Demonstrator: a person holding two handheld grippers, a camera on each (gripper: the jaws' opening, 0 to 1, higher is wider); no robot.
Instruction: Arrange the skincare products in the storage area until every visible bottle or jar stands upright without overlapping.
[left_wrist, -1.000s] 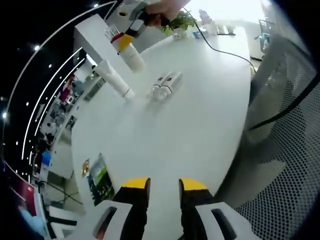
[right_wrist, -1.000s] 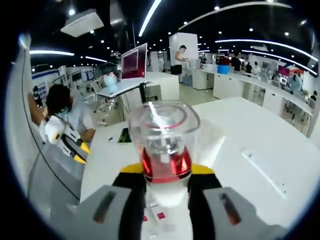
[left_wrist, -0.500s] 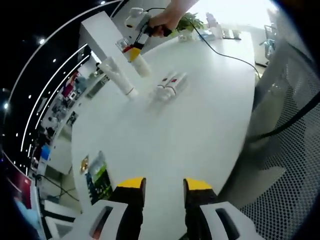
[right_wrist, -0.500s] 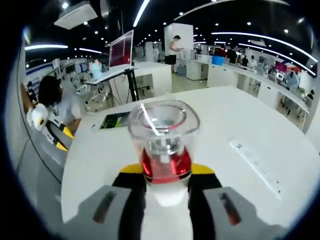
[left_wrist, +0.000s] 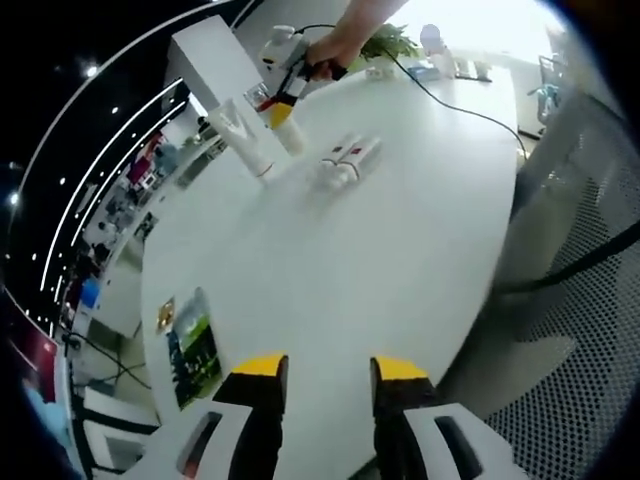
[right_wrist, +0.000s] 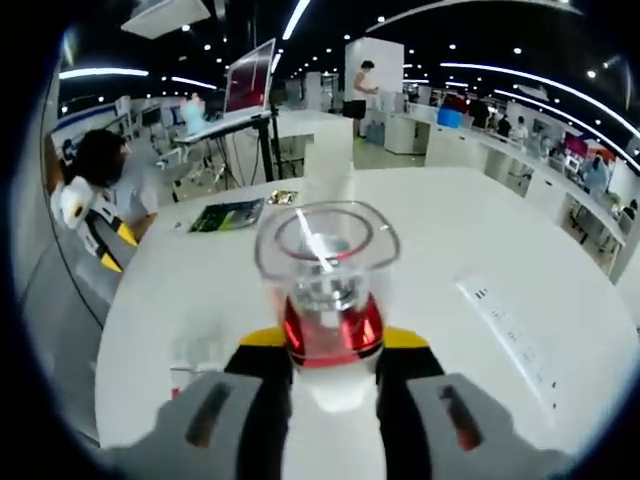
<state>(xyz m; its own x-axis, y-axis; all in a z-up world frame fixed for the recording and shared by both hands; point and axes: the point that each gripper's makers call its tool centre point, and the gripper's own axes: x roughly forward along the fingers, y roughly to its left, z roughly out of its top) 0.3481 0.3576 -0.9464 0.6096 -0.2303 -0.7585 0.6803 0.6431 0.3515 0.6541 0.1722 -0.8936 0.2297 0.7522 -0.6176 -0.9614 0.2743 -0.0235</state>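
My right gripper (right_wrist: 325, 345) is shut on a white bottle (right_wrist: 325, 290) with a clear cap and a red band. In the left gripper view a hand holds that gripper (left_wrist: 283, 88) over the far side of the round white table (left_wrist: 380, 260), the bottle (left_wrist: 287, 135) pointing down beside a long white tube (left_wrist: 243, 138). Two small bottles (left_wrist: 345, 160) with red labels lie side by side to the right of the tube. At the near edge my left gripper (left_wrist: 325, 375) stands open with nothing between its jaws; it shows too at the left of the right gripper view (right_wrist: 95, 225).
A colourful booklet (left_wrist: 190, 345) lies on the table to the left of my left gripper, also seen as a booklet (right_wrist: 230, 213) from the far side. A black cable (left_wrist: 450, 100) crosses the far table. A mesh chair (left_wrist: 590, 330) stands at the right. A white power strip (right_wrist: 510, 335) lies on the table.
The right gripper with its bottle has come lower over the table, closer to the white tube. Both cameras have shifted; the left gripper has stayed open.
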